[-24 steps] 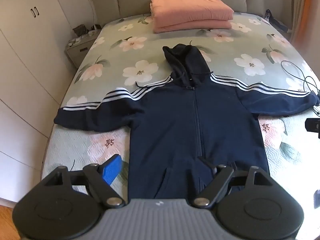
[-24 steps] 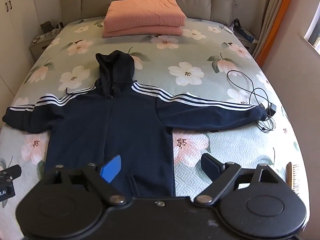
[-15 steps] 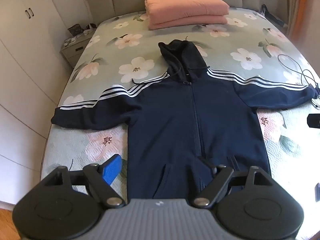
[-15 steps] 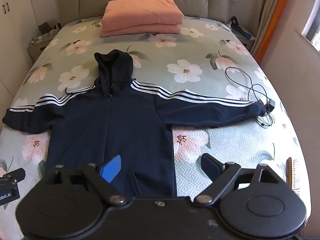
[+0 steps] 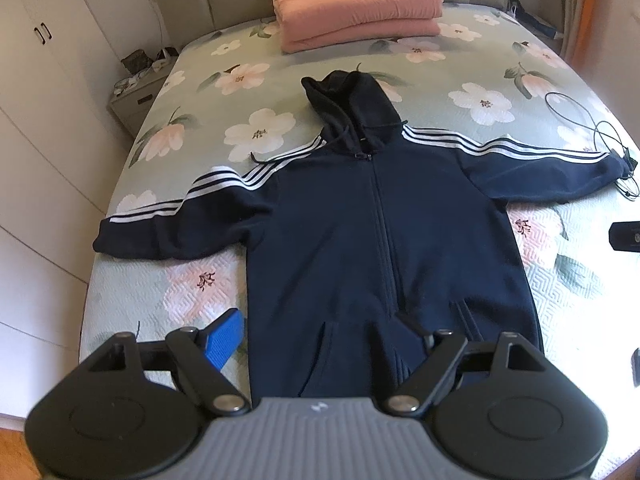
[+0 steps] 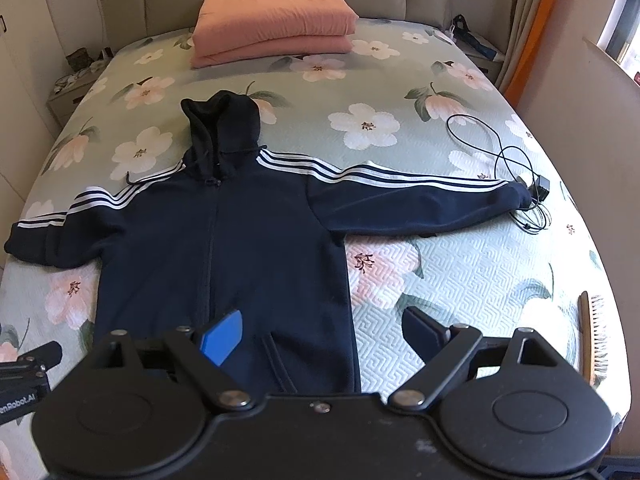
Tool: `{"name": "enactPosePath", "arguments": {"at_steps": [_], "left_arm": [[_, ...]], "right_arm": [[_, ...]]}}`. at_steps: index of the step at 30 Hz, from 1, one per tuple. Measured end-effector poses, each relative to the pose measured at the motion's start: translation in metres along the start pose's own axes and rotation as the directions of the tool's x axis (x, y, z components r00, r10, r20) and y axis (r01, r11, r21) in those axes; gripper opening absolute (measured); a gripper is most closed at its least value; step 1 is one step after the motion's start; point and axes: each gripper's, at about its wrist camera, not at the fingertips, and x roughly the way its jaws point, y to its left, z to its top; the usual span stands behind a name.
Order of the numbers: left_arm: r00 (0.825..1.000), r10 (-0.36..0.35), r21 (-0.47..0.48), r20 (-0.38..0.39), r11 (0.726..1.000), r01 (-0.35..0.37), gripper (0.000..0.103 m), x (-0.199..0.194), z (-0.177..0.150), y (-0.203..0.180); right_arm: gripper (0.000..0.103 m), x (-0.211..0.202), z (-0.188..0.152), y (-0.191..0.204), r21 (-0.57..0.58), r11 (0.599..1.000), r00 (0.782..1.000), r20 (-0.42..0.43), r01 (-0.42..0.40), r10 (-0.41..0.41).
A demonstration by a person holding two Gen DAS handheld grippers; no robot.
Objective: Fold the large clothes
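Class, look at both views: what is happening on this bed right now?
A person holds two tongs above a navy hoodie spread flat on the flowered bed, sleeves out, zipped. The left tongs and right tongs are both open near its hem, gripping nothing. No fold has been made yet. A folded pink blanket lies by the headboard.

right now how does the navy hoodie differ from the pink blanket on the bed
The navy hoodie lies spread flat with both sleeves out; the pink blanket is folded into a thick stack. The hoodie is dark with white stripes, the blanket plain. The hoodie lies nearer the grippers, the blanket by the headboard. Both rest on the floral bedspread.
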Motion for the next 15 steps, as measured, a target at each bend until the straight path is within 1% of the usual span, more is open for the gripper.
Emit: {"name": "enactPosePath", "arguments": {"at_steps": [2,3,4,5,7,10,15], "left_arm": [[1.000,-0.006,-0.005,-0.008,1.000,0.006,0.082,0.002,-0.001,0.002],[1.000,-0.009,-0.007,-0.011,1.000,0.008,0.082,0.004,-0.001,0.003],[1.000,-0.011,-0.009,-0.011,1.000,0.011,0.082,0.005,-0.002,0.003],[1.000,-0.014,-0.011,-0.011,1.000,0.014,0.082,0.007,-0.003,0.004],[1.000,-0.022,-0.012,-0.018,1.000,0.022,0.082,0.011,-0.005,0.005],[0.999,-0.041,-0.009,-0.029,0.999,0.041,0.082,0.019,-0.007,0.006],[0.997,-0.071,0.017,-0.028,0.997,0.071,0.082,0.040,-0.008,-0.001]], "right_arm": [[0.103,0.000,-0.001,0.002,-0.004,1.000,1.000,0.008,0.004,-0.004],[0.103,0.000,0.000,0.002,0.011,1.000,1.000,0.003,-0.020,0.020],[0.103,0.001,-0.001,0.003,0.010,1.000,1.000,-0.001,-0.018,0.018],[0.103,0.001,-0.001,0.005,0.012,1.000,0.999,-0.027,-0.020,0.021],[0.103,0.002,-0.002,0.007,0.004,1.000,0.999,-0.039,-0.007,0.007],[0.103,0.005,-0.004,0.012,-0.014,0.999,0.999,-0.039,0.032,-0.033],[0.103,0.015,-0.002,0.012,-0.016,0.996,0.996,-0.014,0.086,-0.086]]}}
